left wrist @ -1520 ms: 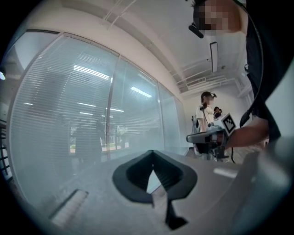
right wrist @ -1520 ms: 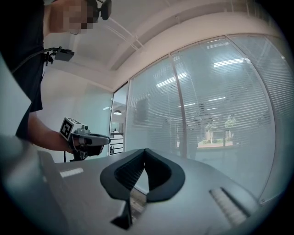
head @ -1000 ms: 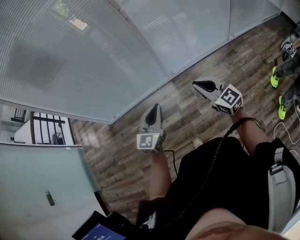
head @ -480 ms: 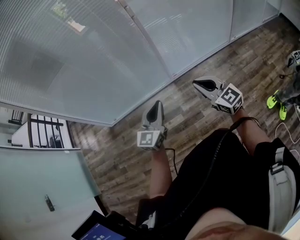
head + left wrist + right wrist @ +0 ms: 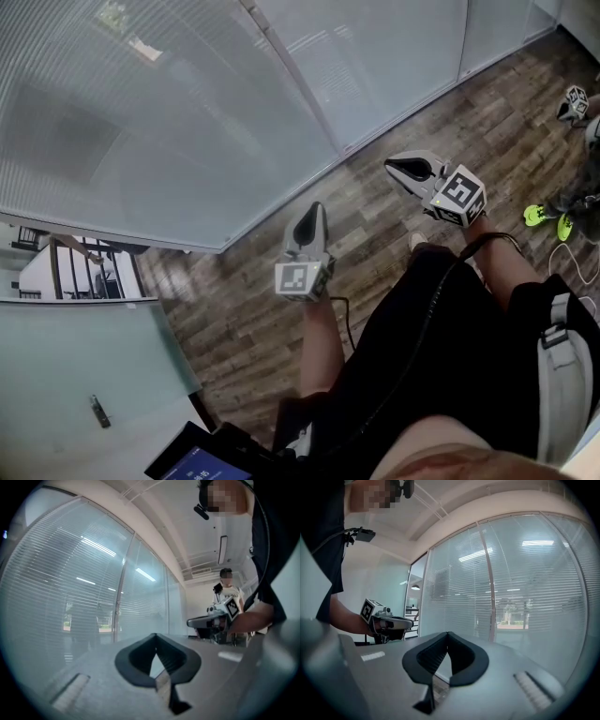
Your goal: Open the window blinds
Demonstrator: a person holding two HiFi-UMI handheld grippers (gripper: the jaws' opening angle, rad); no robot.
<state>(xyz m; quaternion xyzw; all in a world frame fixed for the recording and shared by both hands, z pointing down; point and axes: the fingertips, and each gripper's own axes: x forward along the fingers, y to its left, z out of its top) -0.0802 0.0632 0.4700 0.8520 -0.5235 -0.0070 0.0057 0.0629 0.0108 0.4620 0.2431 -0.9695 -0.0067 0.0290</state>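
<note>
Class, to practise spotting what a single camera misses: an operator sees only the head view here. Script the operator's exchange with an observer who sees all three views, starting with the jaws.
Operator: From above I can't judge it. Are the left gripper's jaws together?
Observer: Yes. In its own view the left gripper has its jaws meeting at the tips, with nothing between them.
Operator: And the right gripper?
Observer: The right gripper is shut and empty too.
</note>
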